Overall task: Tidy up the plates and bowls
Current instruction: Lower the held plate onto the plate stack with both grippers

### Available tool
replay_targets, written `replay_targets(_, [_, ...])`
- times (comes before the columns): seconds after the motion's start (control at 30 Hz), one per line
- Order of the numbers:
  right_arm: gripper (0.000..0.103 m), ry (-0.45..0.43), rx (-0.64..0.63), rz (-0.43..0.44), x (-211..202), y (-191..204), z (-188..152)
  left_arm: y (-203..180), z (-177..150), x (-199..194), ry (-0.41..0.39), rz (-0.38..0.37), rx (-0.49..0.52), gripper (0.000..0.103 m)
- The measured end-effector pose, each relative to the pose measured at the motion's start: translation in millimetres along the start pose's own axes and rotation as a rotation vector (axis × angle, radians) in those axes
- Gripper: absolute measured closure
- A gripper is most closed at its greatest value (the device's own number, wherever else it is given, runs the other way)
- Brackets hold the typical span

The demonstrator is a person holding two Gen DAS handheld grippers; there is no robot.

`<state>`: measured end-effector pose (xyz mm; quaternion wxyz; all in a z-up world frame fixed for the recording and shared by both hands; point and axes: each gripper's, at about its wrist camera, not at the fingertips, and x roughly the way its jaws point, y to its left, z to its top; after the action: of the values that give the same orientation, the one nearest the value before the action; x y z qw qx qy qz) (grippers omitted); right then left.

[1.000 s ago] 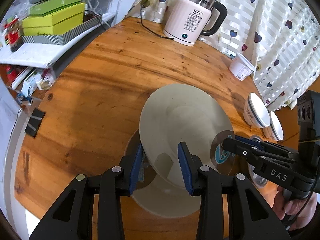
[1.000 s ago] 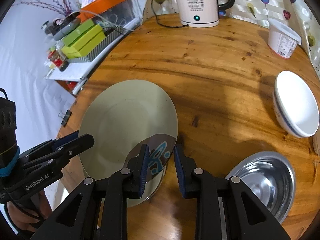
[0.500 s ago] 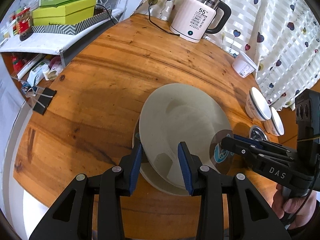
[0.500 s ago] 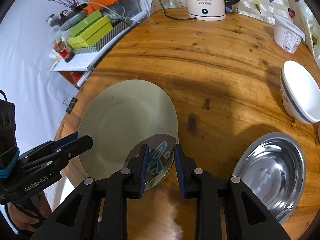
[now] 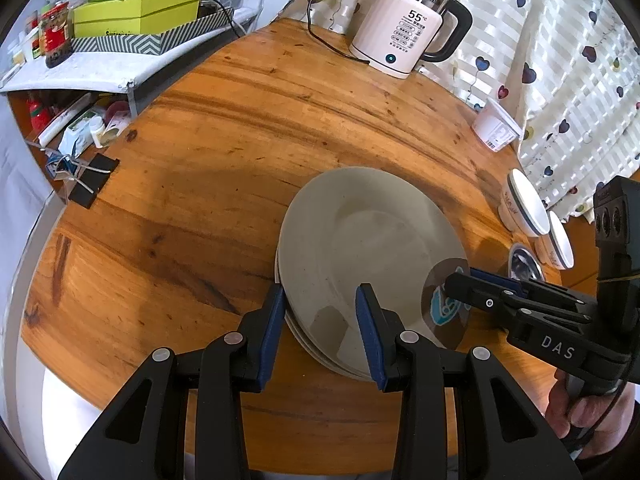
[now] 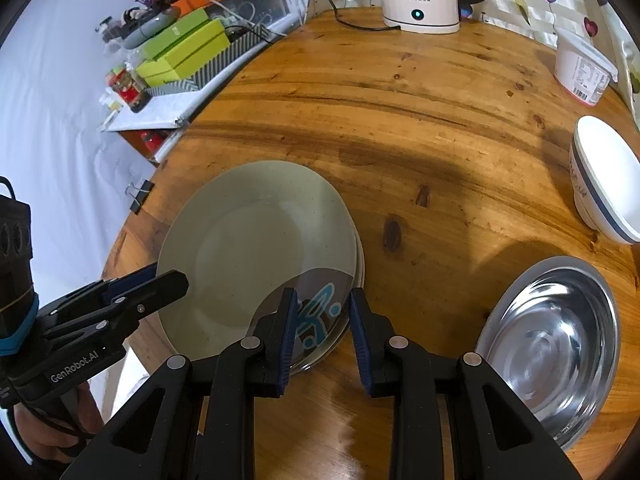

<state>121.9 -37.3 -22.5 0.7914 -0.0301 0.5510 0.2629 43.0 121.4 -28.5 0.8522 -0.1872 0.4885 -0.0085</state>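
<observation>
A cream plate lies on top of a stack of like plates near the front edge of the round wooden table. My left gripper is shut on the plate's left rim, one finger above and one below. My right gripper is shut on the opposite rim, over a grey round patch with a blue figure. A steel bowl sits right of the stack, and two white blue-rimmed bowls stand beyond it.
A white kettle with its cord stands at the table's far edge. A white tub sits by the heart-print curtain. A binder clip grips the table's left edge, beside a cluttered shelf with green boxes. A hand holds the right gripper.
The plate, held tilted above the stack a second ago, has come down flat onto it with both grippers still on its rim. Bowls and kettle have not moved.
</observation>
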Motion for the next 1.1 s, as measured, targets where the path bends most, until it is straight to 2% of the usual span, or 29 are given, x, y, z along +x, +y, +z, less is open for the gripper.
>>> replay_targets(0.37, [0.075,-0.006,-0.017,-0.019,1.5,1.5,-3.0,-7.9,-3.6,1.4,-0.01,0.028,0.037,0.065])
replay_targets(0.63, [0.075,-0.019,-0.017,-0.018,0.3,0.8,-4.9,-4.2,-4.1,0.3,-0.02,0.007,0.036,0.065])
replay_targets(0.8, [0.075,-0.033,-0.016,-0.017,-2.6,-2.3,-5.6,-1.9,-1.8,-5.4,-0.057,0.0,0.022,0.065])
replay_targets(1.1, [0.077,-0.038,-0.02,-0.009,-1.3,-3.6,-5.9,-7.8,0.2,-2.3,-0.063,0.023,0.048,0.065])
